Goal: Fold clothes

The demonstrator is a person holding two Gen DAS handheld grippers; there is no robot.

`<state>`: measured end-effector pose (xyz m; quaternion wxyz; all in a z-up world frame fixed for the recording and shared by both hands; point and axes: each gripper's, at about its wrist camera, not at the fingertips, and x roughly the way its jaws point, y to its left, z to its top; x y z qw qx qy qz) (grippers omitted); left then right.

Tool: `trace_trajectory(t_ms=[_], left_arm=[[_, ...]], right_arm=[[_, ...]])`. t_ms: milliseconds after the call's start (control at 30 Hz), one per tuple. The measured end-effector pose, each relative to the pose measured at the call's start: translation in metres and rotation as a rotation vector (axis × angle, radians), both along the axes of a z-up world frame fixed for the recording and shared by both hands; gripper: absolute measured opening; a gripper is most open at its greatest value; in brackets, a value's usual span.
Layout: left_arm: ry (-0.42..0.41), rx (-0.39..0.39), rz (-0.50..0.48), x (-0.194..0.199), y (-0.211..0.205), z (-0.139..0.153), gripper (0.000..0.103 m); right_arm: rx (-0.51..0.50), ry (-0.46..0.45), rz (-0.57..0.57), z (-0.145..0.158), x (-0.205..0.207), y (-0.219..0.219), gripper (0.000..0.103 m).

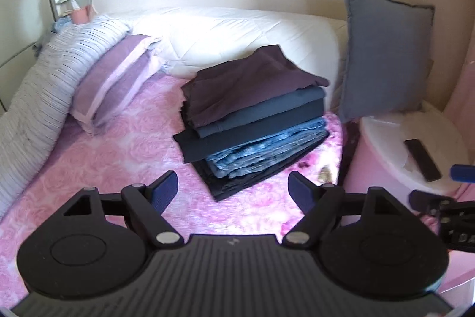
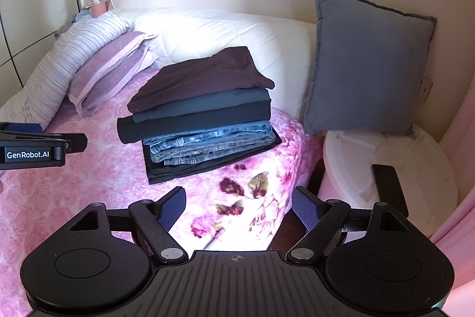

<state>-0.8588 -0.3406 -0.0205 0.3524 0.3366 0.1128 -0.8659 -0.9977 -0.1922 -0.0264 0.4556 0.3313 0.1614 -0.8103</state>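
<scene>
Nearest, the left gripper and right gripper hovered released, holding nothing, over the pink rose-patterned bedspread. Beyond lay the stack of folded dark and denim clothes (top maroon piece slightly askew), near the bed's right edge; a careless nudge could topple it. Open room lay leftward, toward the lilac pillow.

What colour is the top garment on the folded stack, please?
Dark plum purple top garment, clearest in the right wrist view.
</scene>
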Motion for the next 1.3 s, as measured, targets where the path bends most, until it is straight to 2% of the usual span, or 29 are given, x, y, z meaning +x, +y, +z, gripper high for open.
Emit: trace_trajectory(t_ms=[567, 933, 1300], left_arm=[[-0.031, 0.12, 0.046, -0.007, -0.003, -0.016, 0.079], [0.004, 0.11, 0.045, 0.0, -0.005, -0.014, 0.079], [-0.023, 0.079, 0.045, 0.002, -0.006, -0.017, 0.079]], right_arm=[[0.001, -0.015, -0.011, -0.002, 0.0, 0.005, 0.082], [0.007, -0.021, 0.023, -0.003, 0.006, -0.008, 0.082], [-0.011, -0.037, 0.062, -0.009, 0.007, -0.025, 0.082]])
